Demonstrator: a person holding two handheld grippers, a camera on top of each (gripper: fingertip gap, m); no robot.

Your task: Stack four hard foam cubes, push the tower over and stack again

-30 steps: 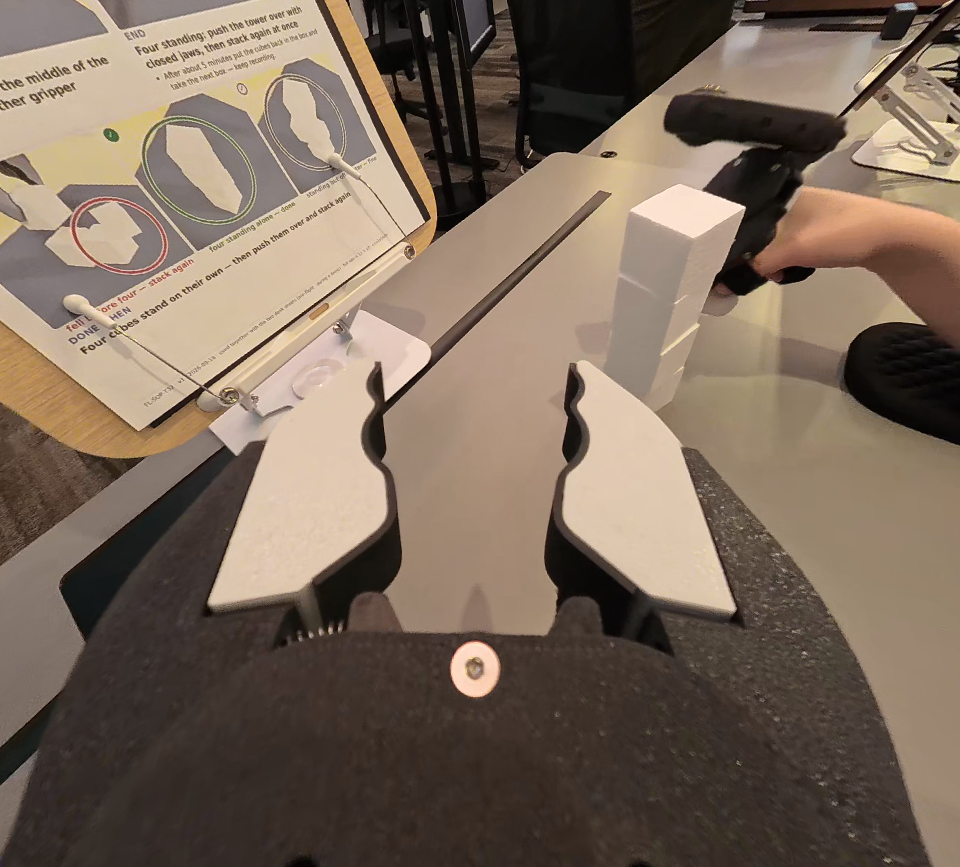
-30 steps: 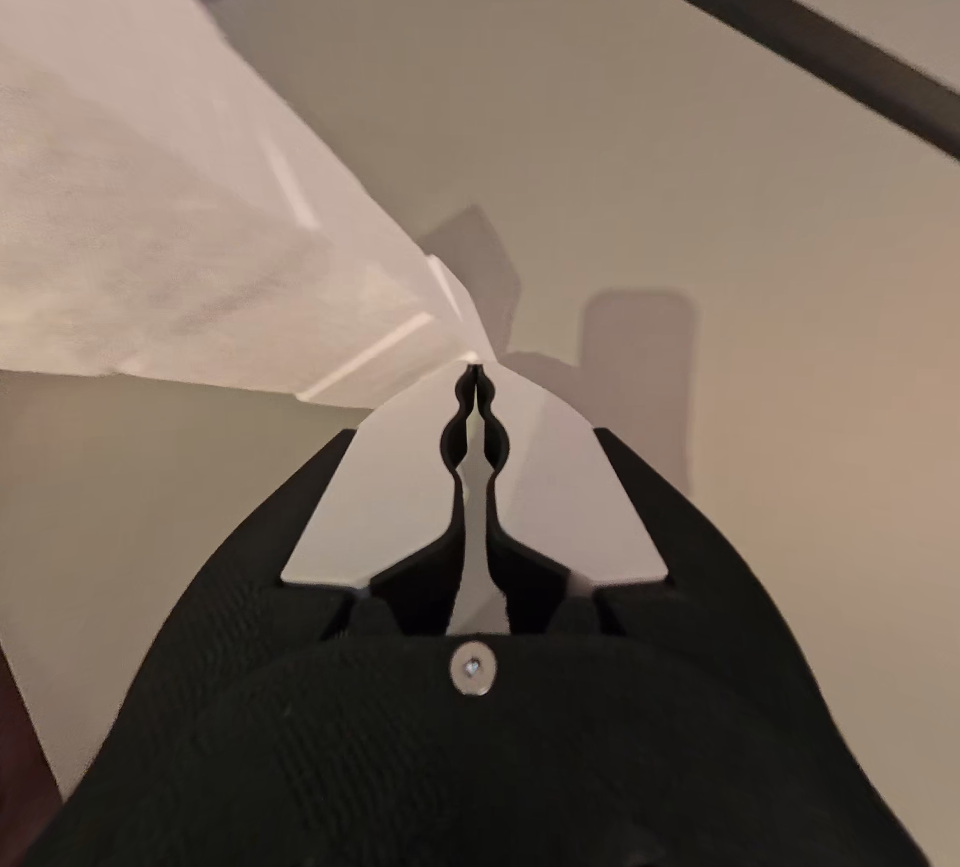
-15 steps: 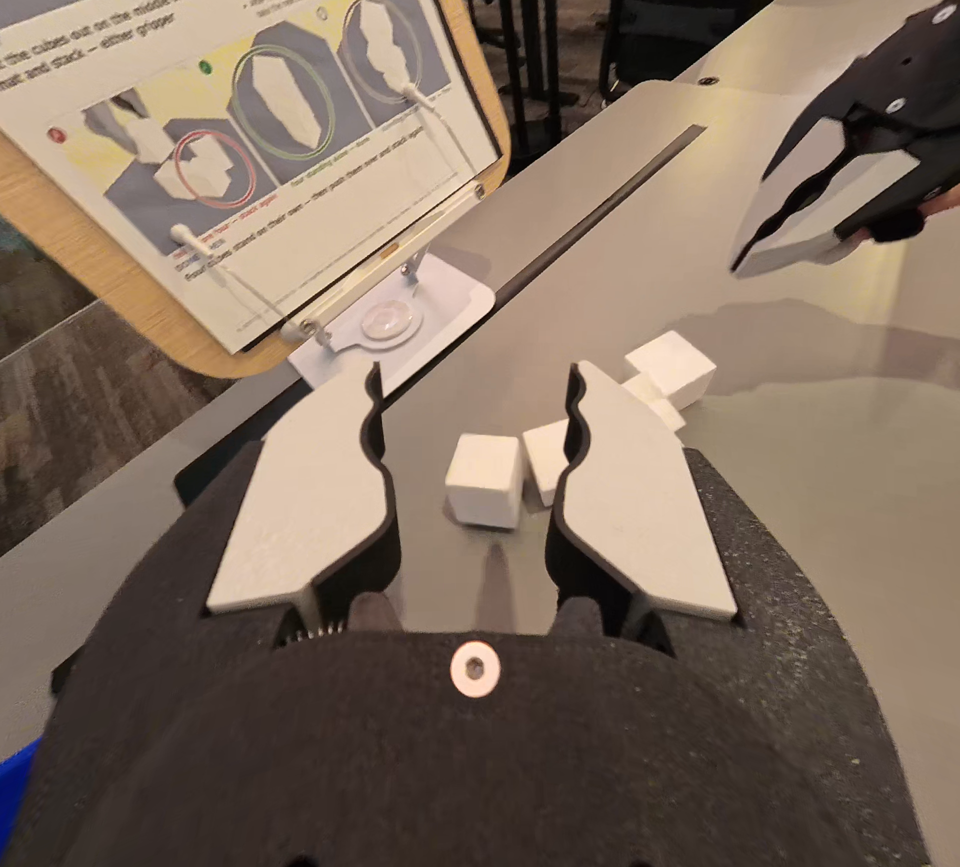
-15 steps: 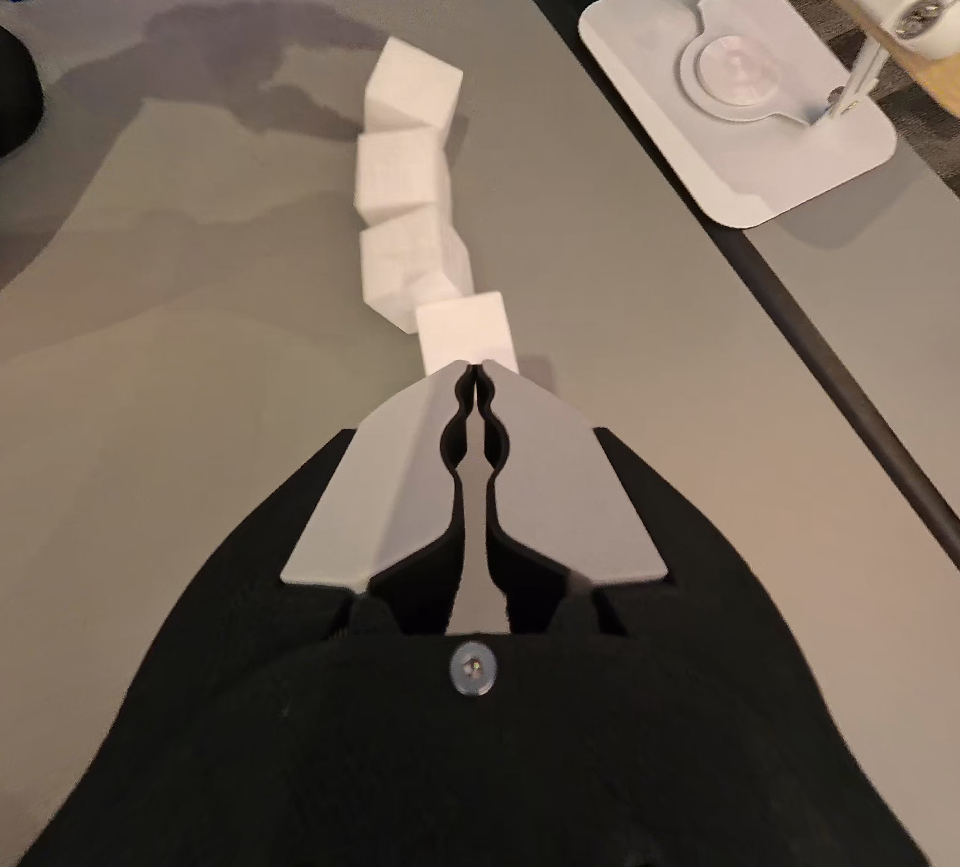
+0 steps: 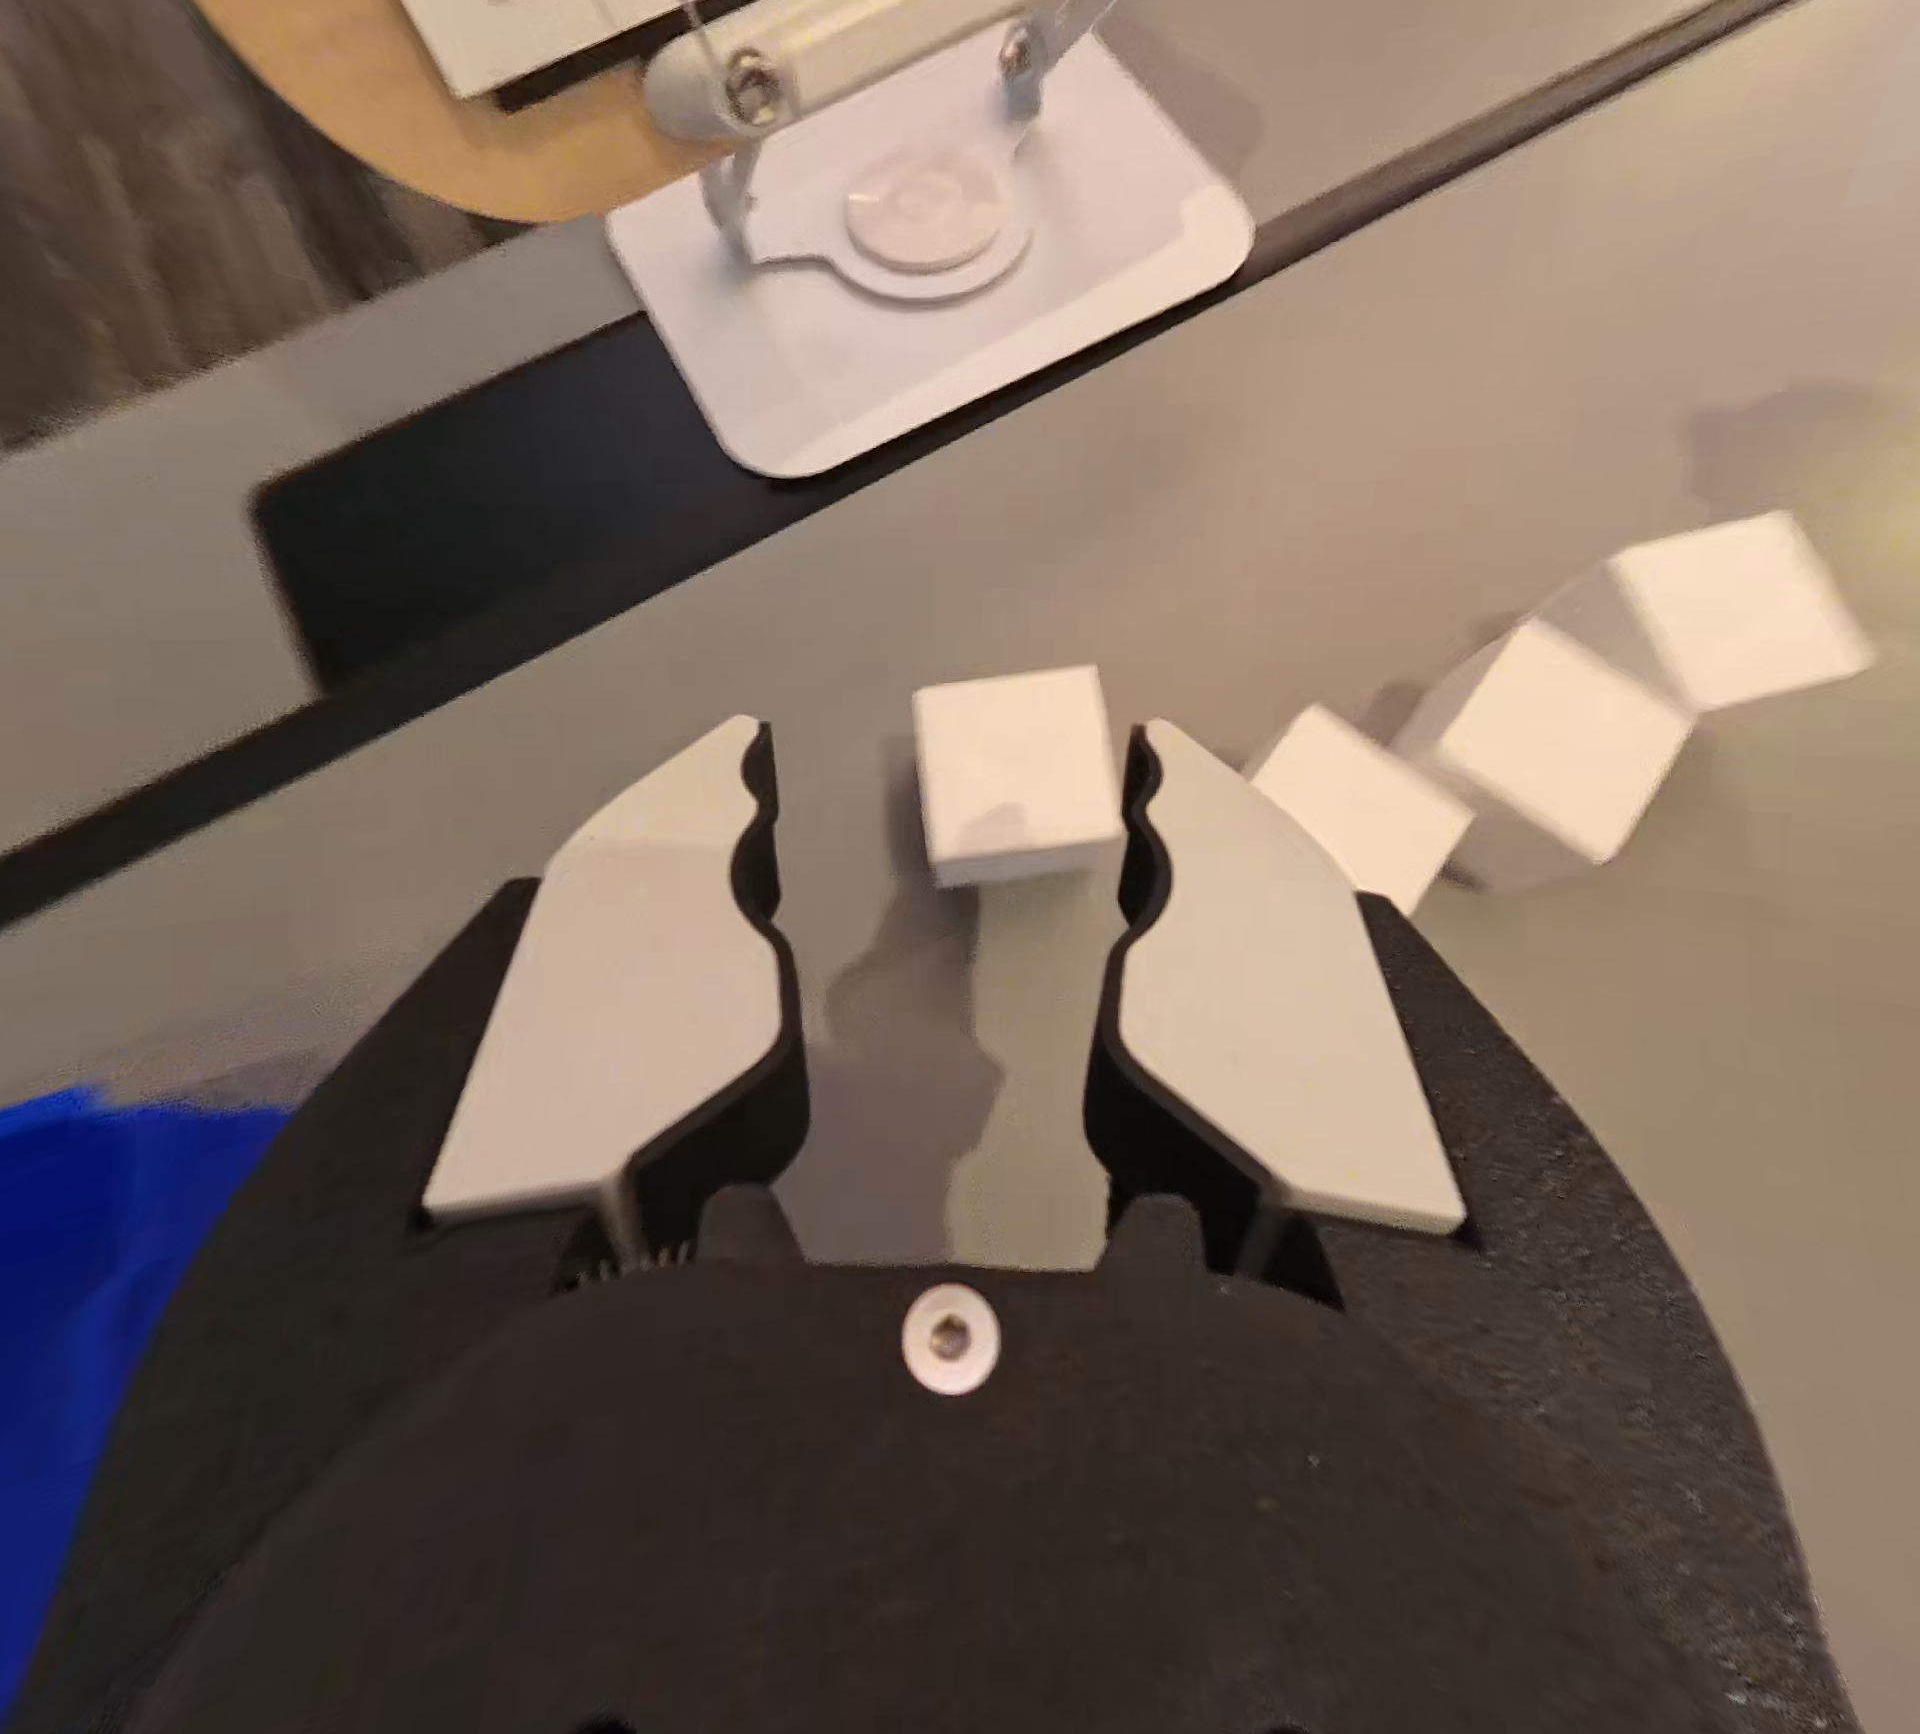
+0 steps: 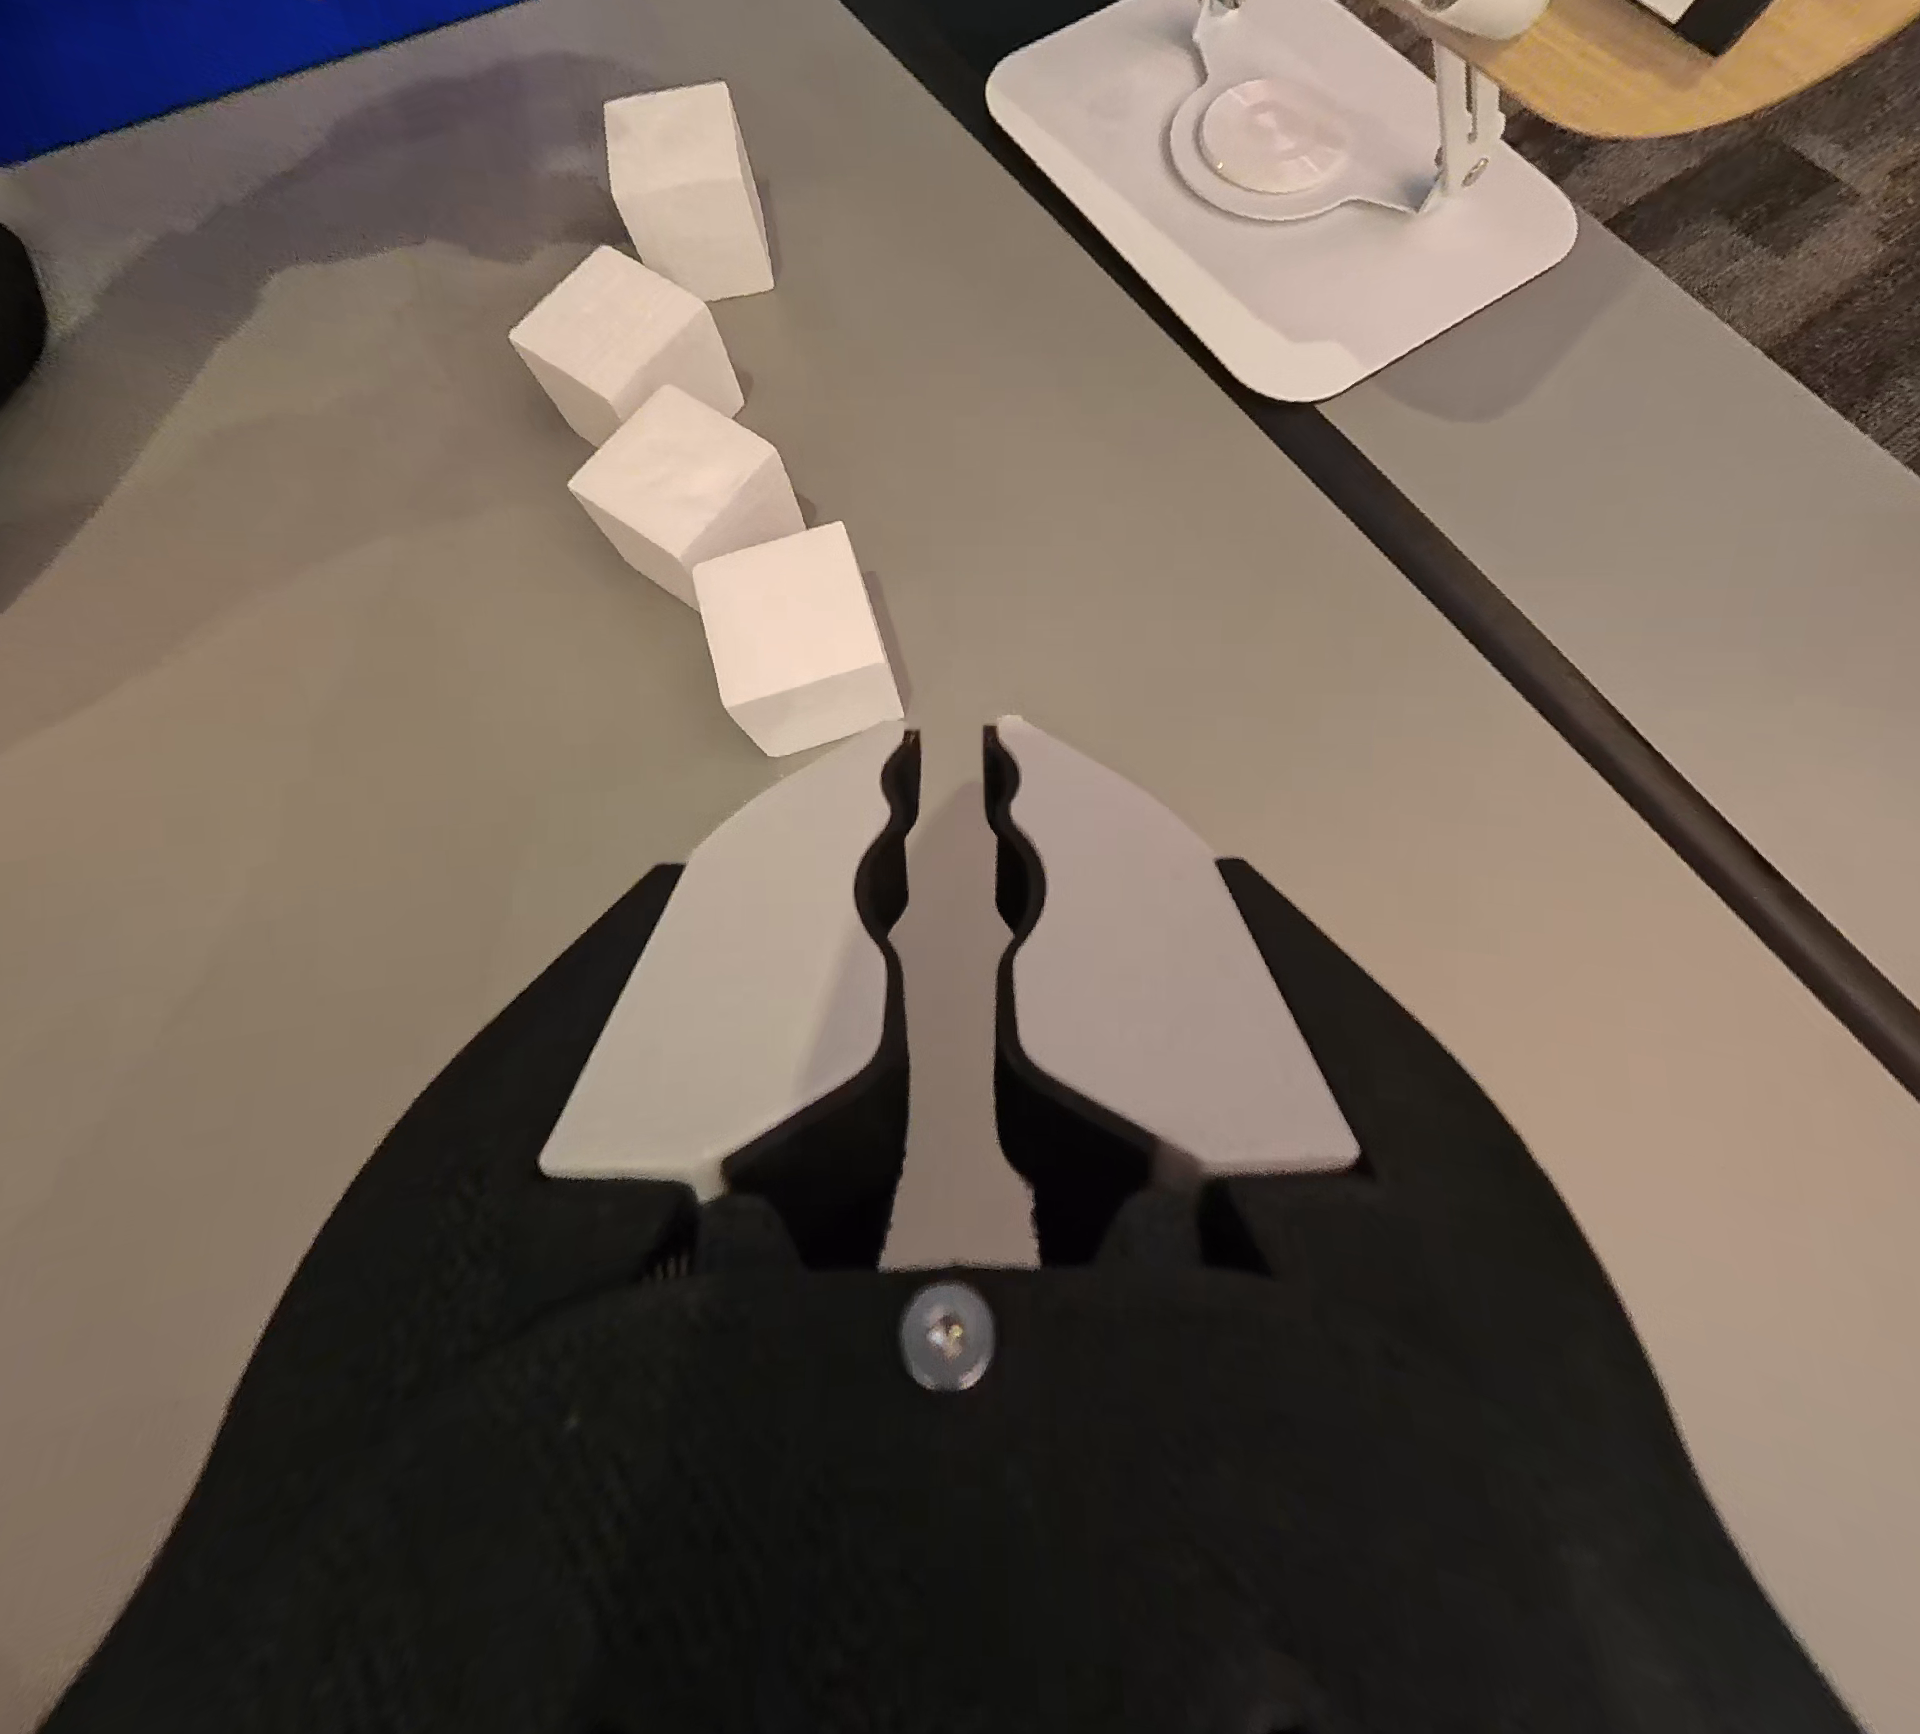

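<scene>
Grey worktop (image 6: 1143, 645) carries four toppled foam cubes (image 6: 665, 489), one between the left gripper's (image 5: 948, 739) wide jaws, another just beyond the right gripper's (image 6: 951, 734) narrowly parted jaws.

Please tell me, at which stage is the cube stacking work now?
Done: the push. The four foam cubes lie toppled in a crooked row on the grey table, none on another. In hand: the left gripper, jaws wide open, is lined up at the end cube, not gripping it. The right gripper, jaws slightly apart, holds nothing. Left: the whole second stacking.
</scene>
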